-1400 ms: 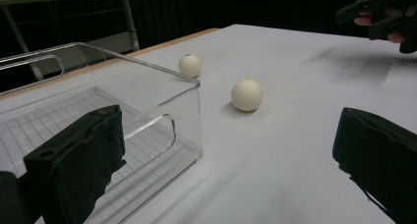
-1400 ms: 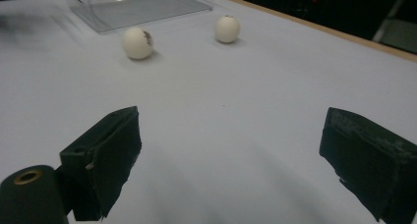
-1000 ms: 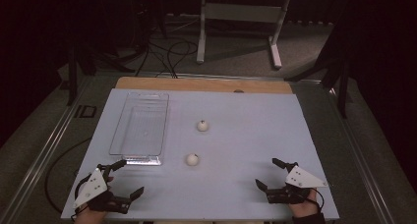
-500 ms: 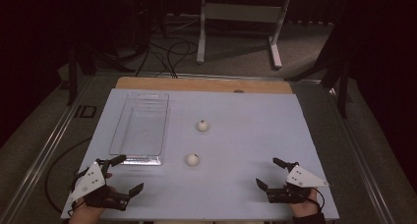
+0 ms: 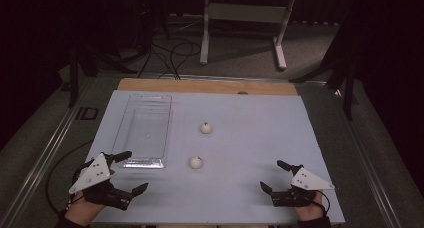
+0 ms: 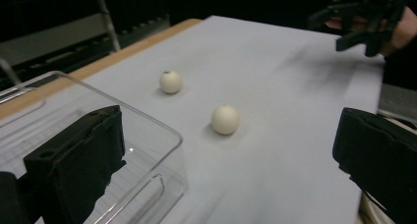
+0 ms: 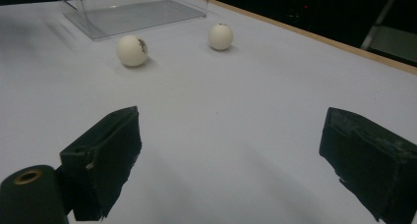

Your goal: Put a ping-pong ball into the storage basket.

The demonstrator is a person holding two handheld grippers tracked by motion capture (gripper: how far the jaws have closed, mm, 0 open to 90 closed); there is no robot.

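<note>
Left gripper (image 5: 127, 172) sat at the table's (image 5: 250, 198) near left corner, jaws wide apart and empty; right gripper (image 5: 276, 176) at the near right corner, likewise spread. Clear tray (image 5: 145, 125) lay along the left edge, long axis front to back, its near end cut off behind the left jaw in the left gripper view. Near ball (image 5: 195, 162) and far ball (image 5: 205, 128) rested mid-table, apart.

A white stand (image 5: 244, 18) is standing on the floor (image 5: 310, 58) beyond the tabletop (image 5: 280, 133), and black cables (image 5: 170, 50) are lying near its left leg. A bare wooden strip (image 5: 205, 86) is showing along the tabletop's far edge. A small dark square (image 5: 88, 113) is lying just left of the tabletop.
</note>
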